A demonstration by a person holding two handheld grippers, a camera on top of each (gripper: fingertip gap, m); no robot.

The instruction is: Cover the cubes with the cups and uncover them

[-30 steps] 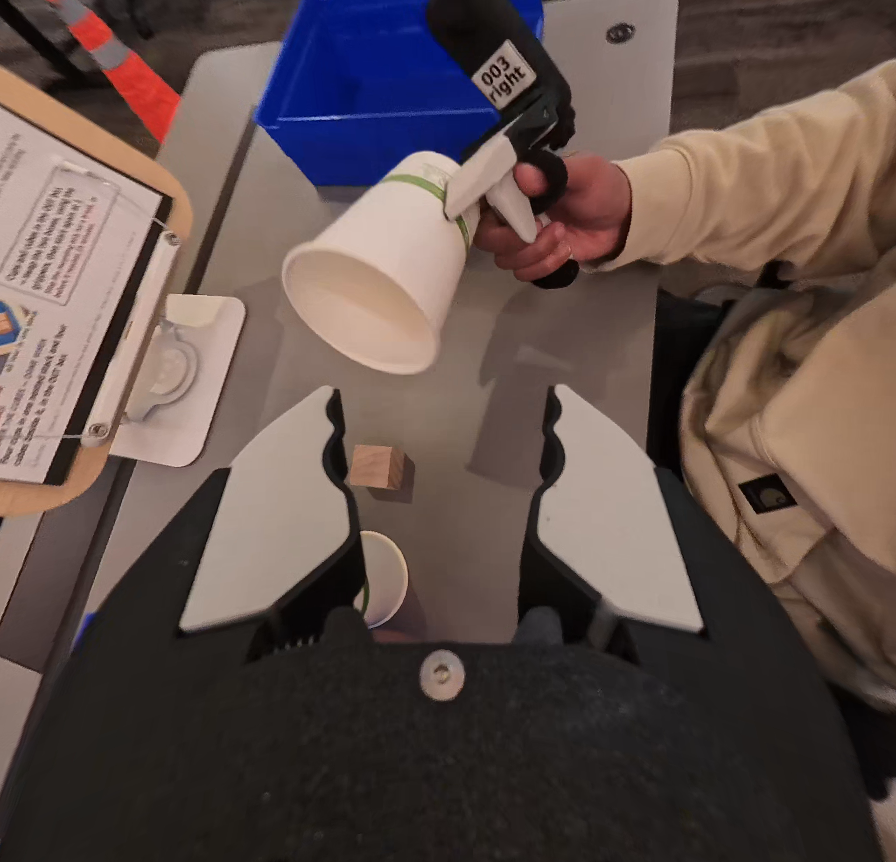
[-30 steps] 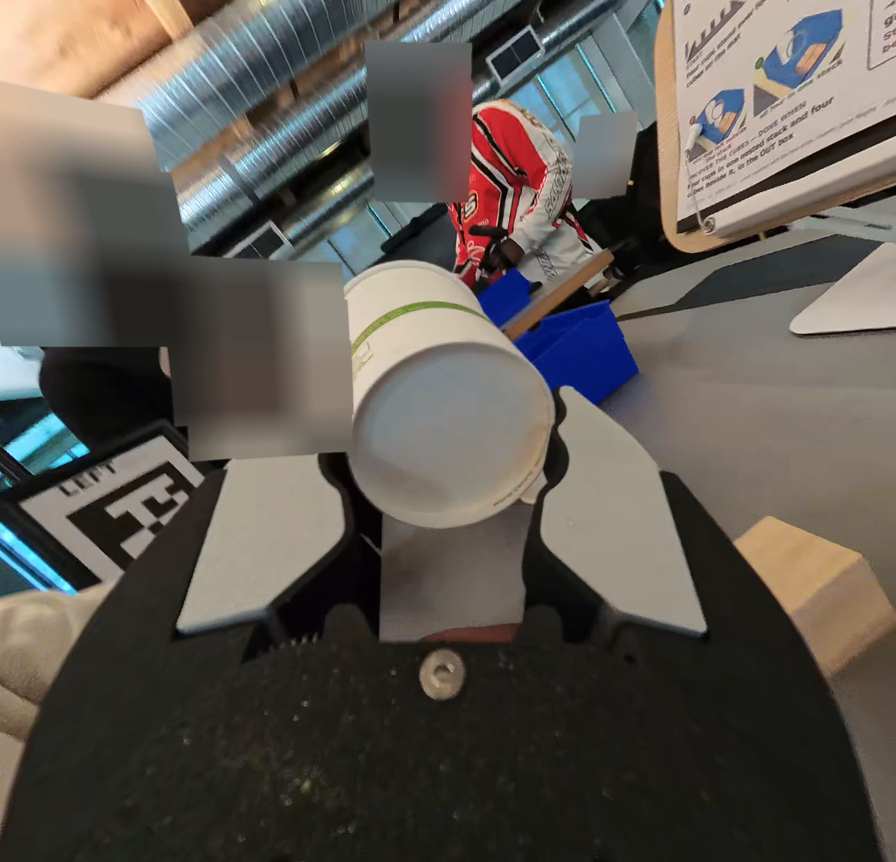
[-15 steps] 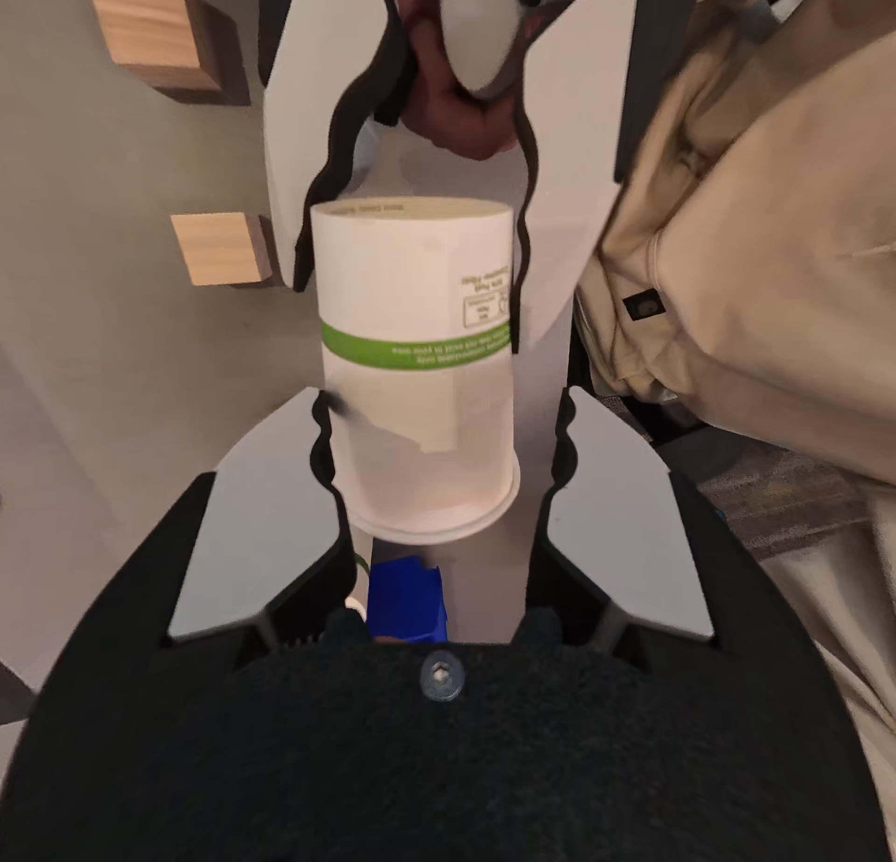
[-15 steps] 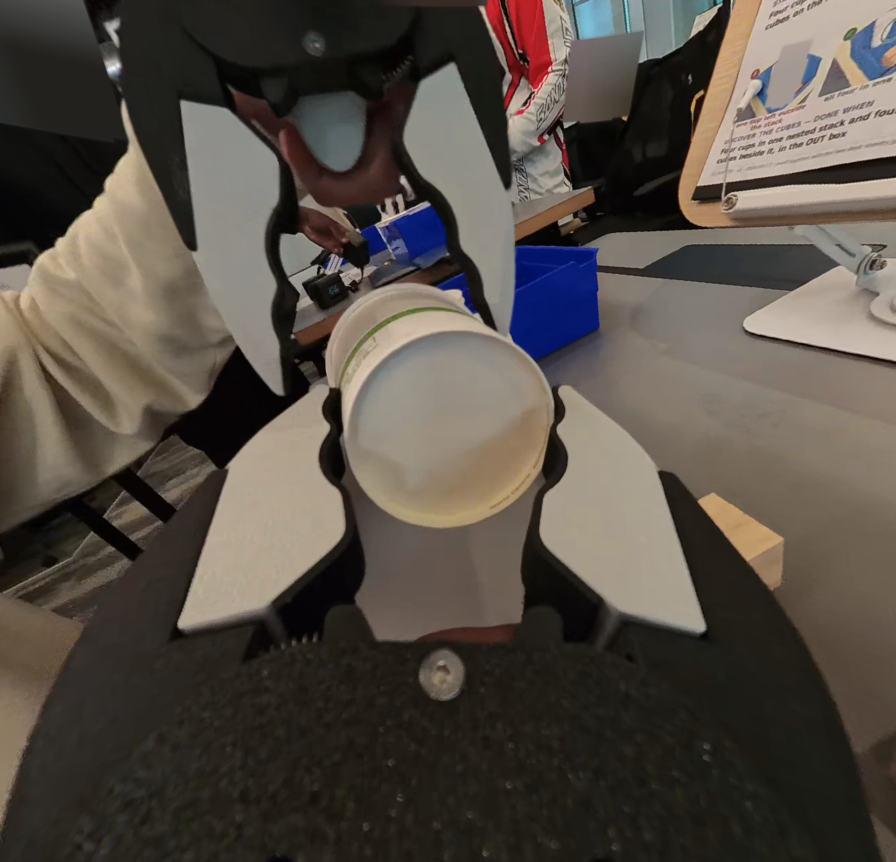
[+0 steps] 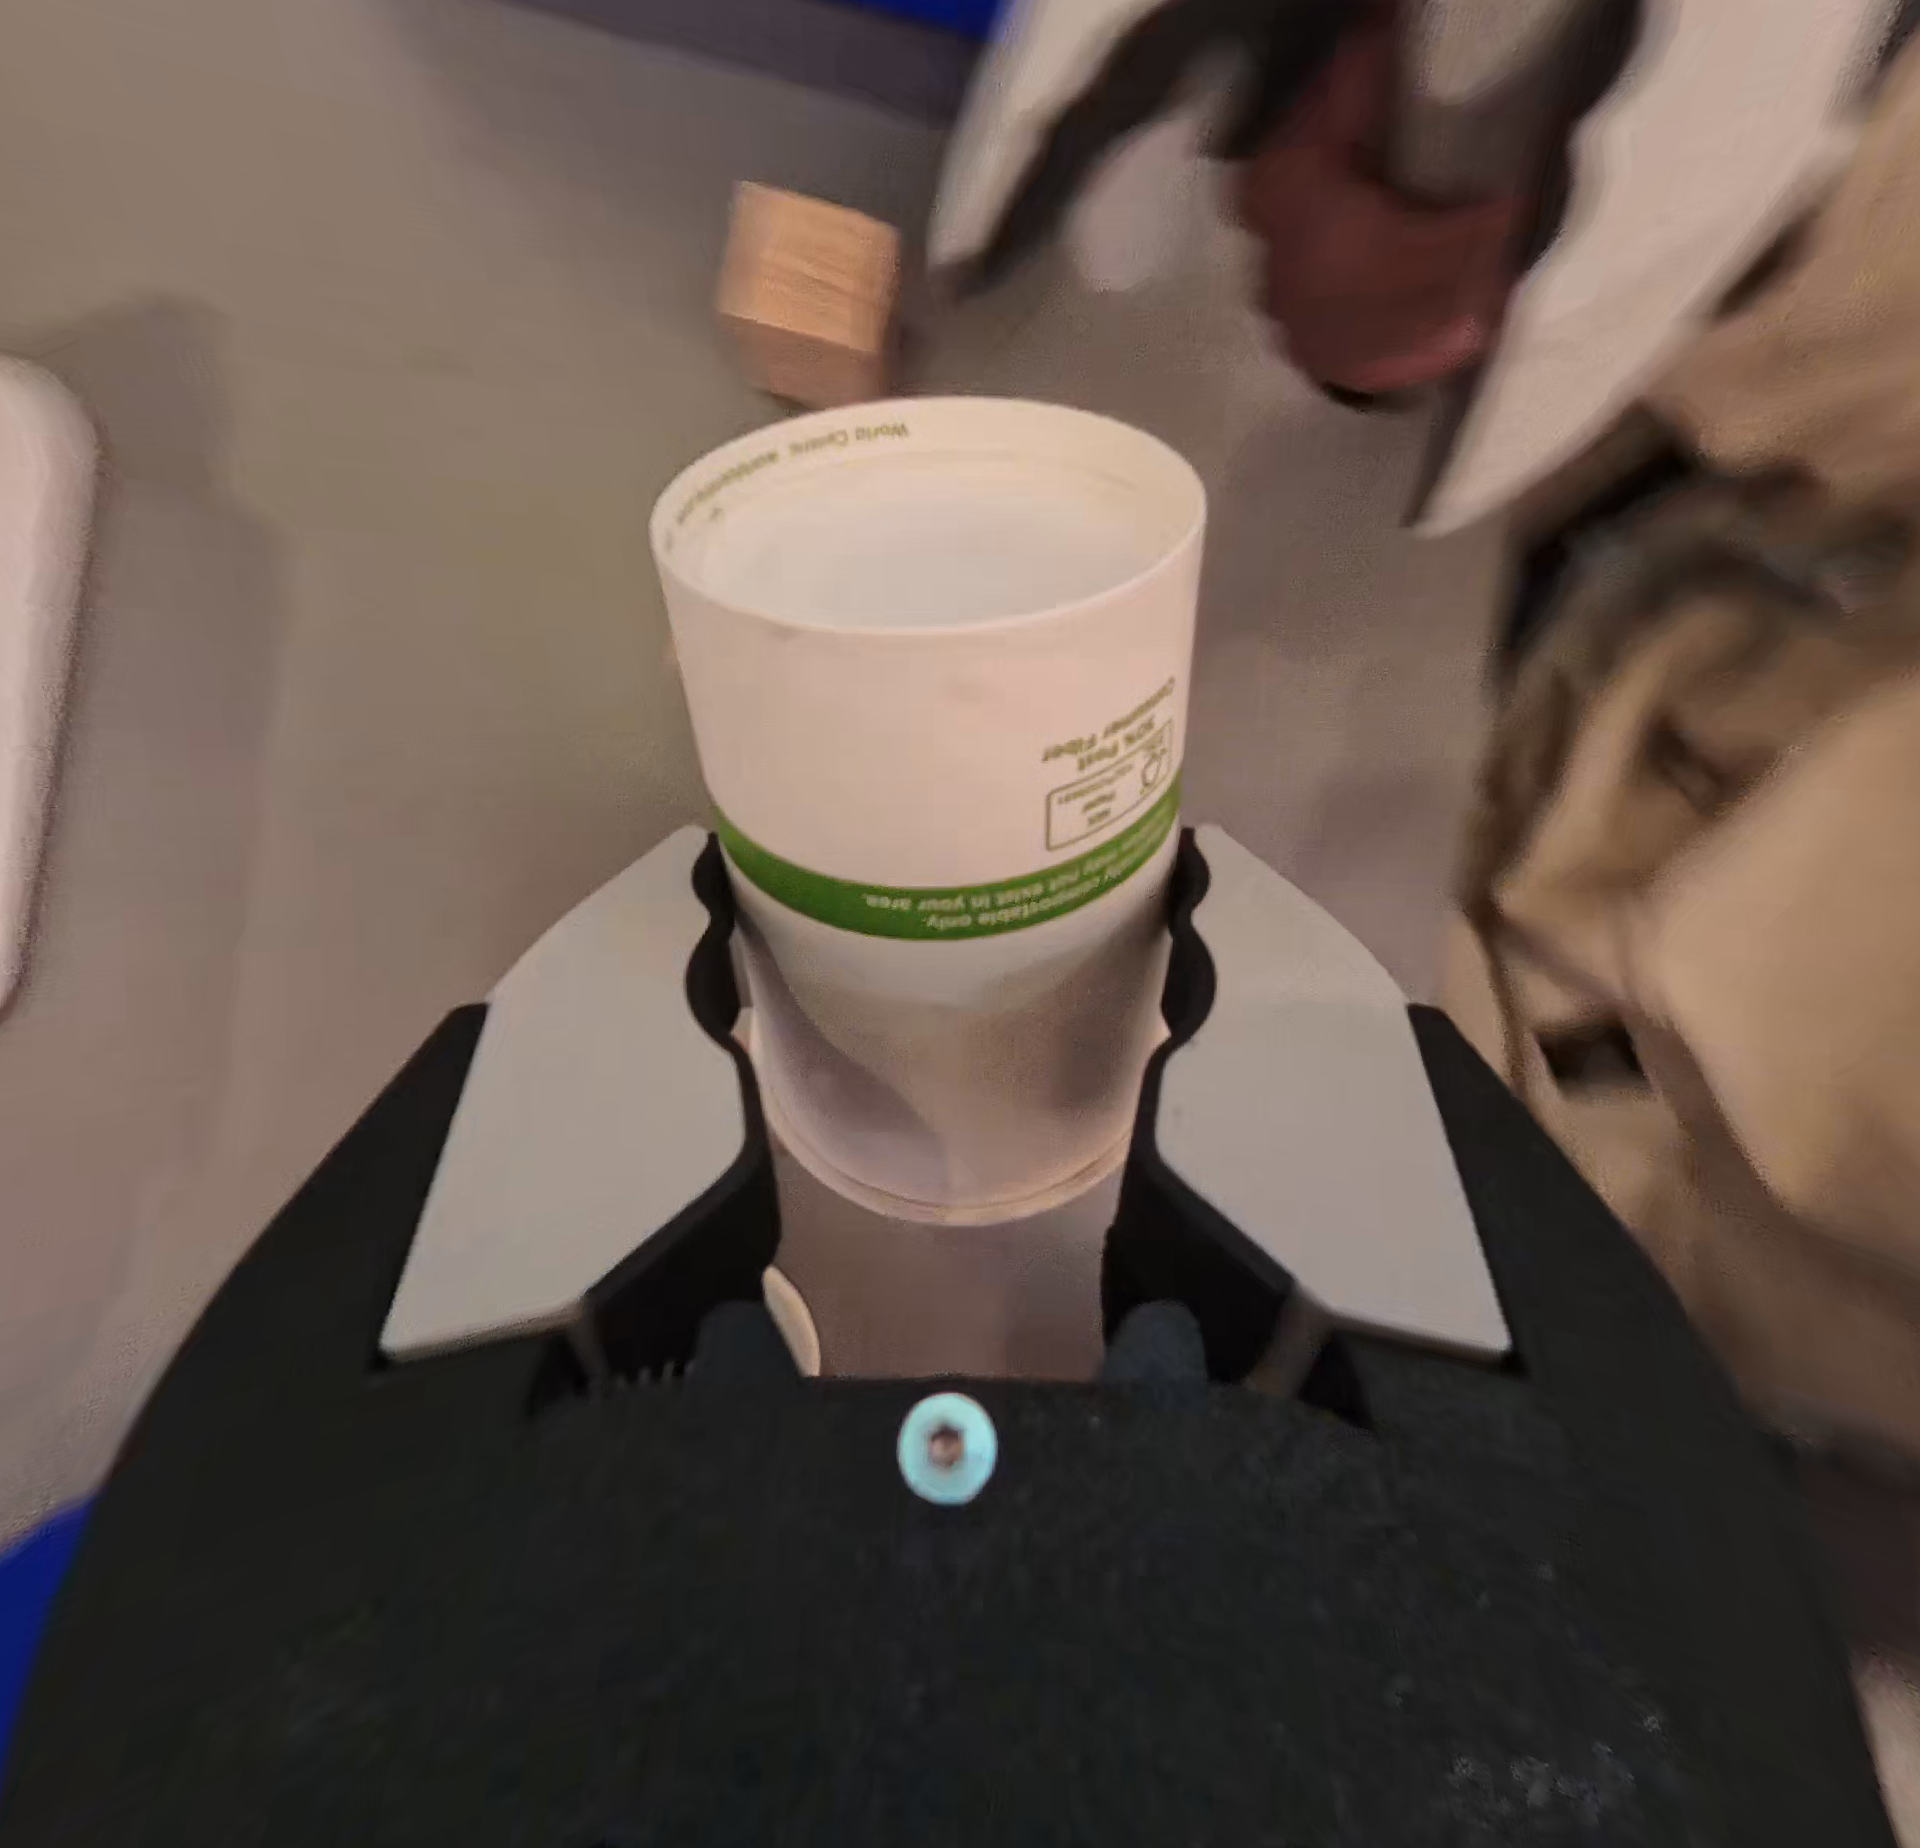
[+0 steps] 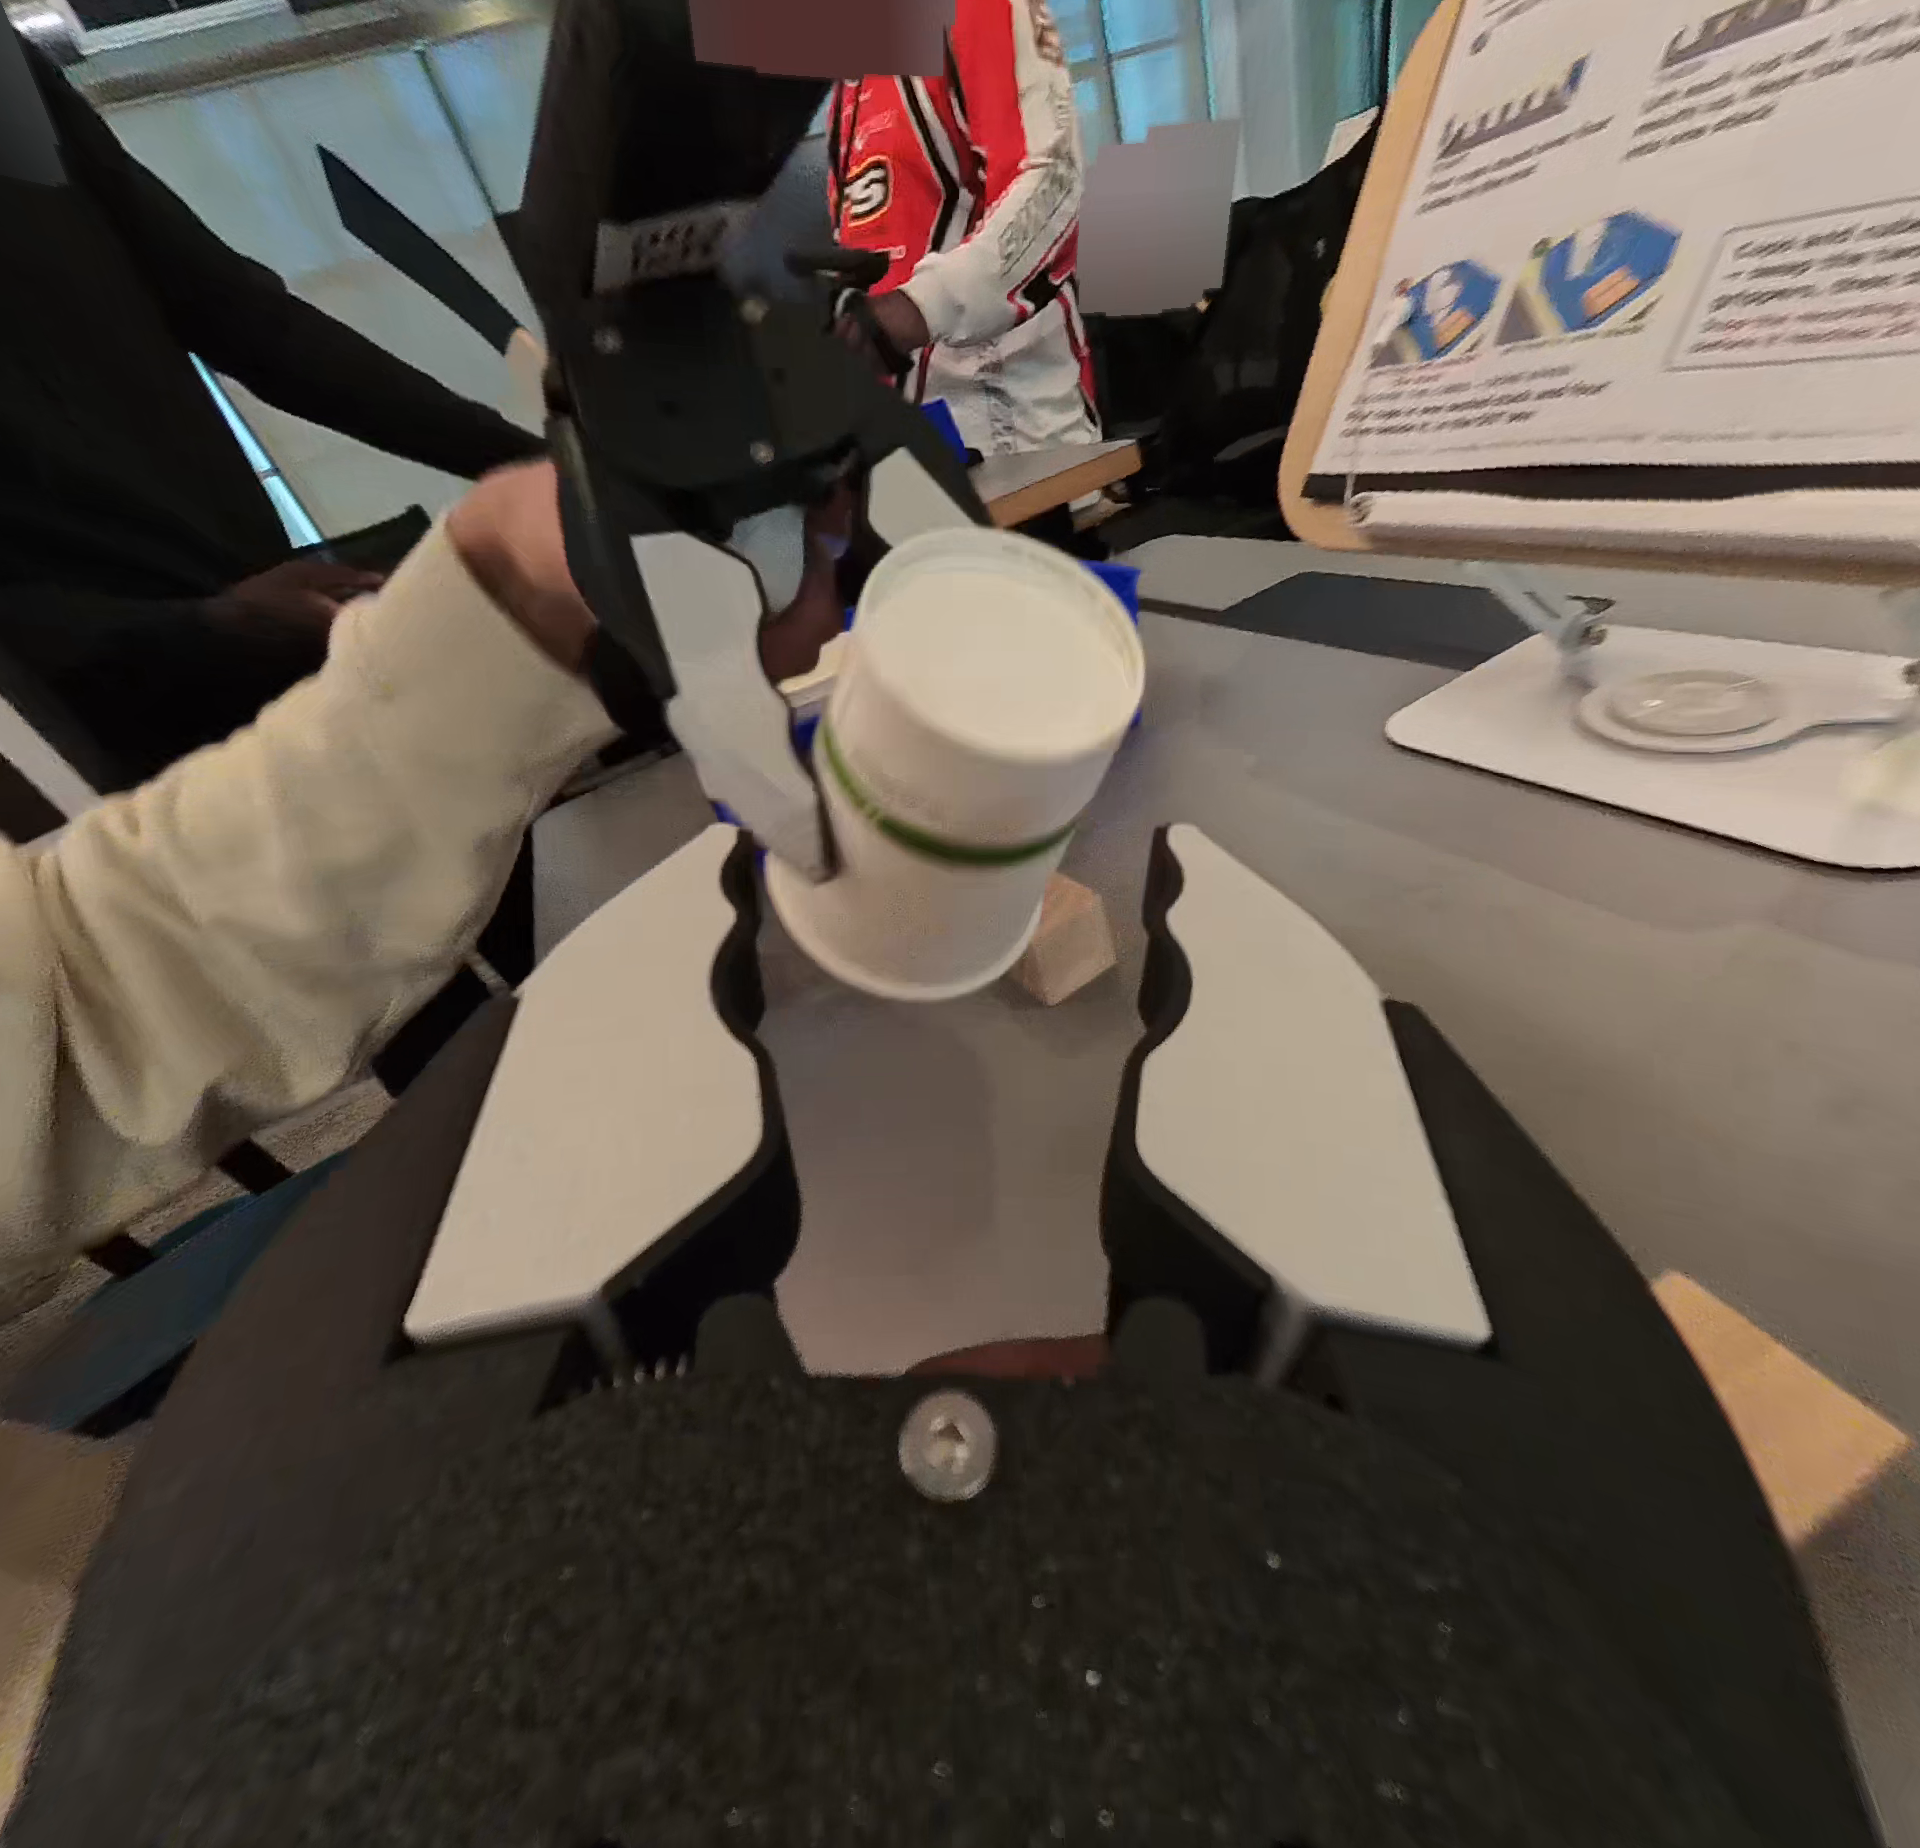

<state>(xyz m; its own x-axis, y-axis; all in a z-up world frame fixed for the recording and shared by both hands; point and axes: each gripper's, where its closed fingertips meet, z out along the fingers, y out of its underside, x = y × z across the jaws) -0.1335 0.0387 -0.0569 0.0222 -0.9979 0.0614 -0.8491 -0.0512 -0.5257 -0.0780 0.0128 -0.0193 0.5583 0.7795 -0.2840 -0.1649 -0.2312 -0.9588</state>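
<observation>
Now the left tongs point(image 5: 951, 977) clamp a white paper cup point(image 5: 935, 780) w/ green band, upside down and tilted, above the grey desk point(image 5: 364, 655). Right tongs point(image 6: 948, 957) gape wide, empty, just in front of the cup. One wooden cube point(image 6: 1068, 938) sits on the desk right behind the cup's rim.

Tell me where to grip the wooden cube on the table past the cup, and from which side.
Grip the cube across two opposite flat side faces, coming from above. It rests flat on the table, top clear, and parallel faces suit two fingers. The cup in the left gripper blocks a low approach.
</observation>
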